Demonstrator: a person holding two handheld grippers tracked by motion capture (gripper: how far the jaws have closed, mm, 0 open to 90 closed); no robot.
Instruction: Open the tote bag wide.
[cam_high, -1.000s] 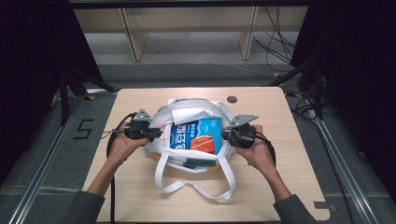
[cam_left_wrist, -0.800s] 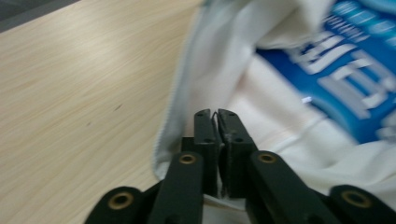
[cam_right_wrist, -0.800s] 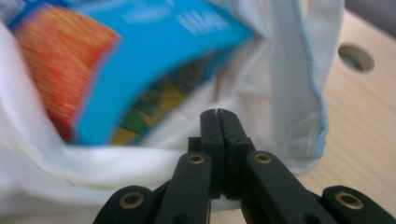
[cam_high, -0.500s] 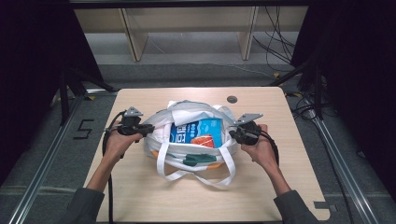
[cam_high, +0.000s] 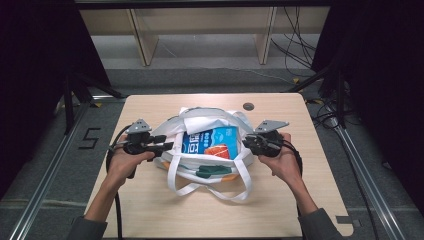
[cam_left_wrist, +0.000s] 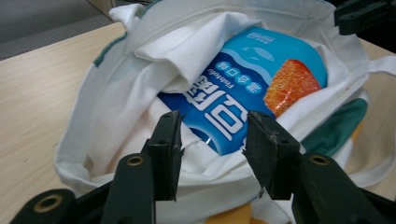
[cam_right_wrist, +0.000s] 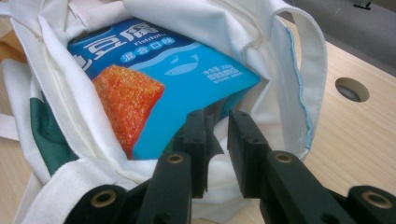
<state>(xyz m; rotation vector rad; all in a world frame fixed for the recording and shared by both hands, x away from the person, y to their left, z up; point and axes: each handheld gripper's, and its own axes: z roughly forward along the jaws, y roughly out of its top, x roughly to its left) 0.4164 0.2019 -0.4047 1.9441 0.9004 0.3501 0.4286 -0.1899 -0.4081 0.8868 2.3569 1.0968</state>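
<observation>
Lettering on the blue glossy snack packet (cam_left_wrist: 247, 88) reads "Fishtofu" in white Latin script beside large white Chinese characters; a small fish outline and an orange crumbed block are printed on its face. A black figure "5" (cam_high: 89, 138) is marked on the grey floor left of the table.

The packet lies inside the white cloth tote bag with green trim (cam_high: 210, 150), which sits at the middle of the pale wooden table (cam_high: 300, 210), its mouth spread and its two white strap handles trailing toward the person.

Against the earlier frames, both hands have drawn outward from the bag's sides and the bag's mouth has widened, showing more of the packet.

The left gripper (cam_left_wrist: 212, 140) has just been opening; its jaws stand apart at the bag's left rim, with the cloth edge and packet seen between them but not pressed. The right gripper (cam_right_wrist: 216, 140) has also just been opening; its jaws show a narrow gap at the bag's right rim, just above the cloth, gripping nothing.

A round hole (cam_right_wrist: 352, 89) is cut in the tabletop beyond the bag.
</observation>
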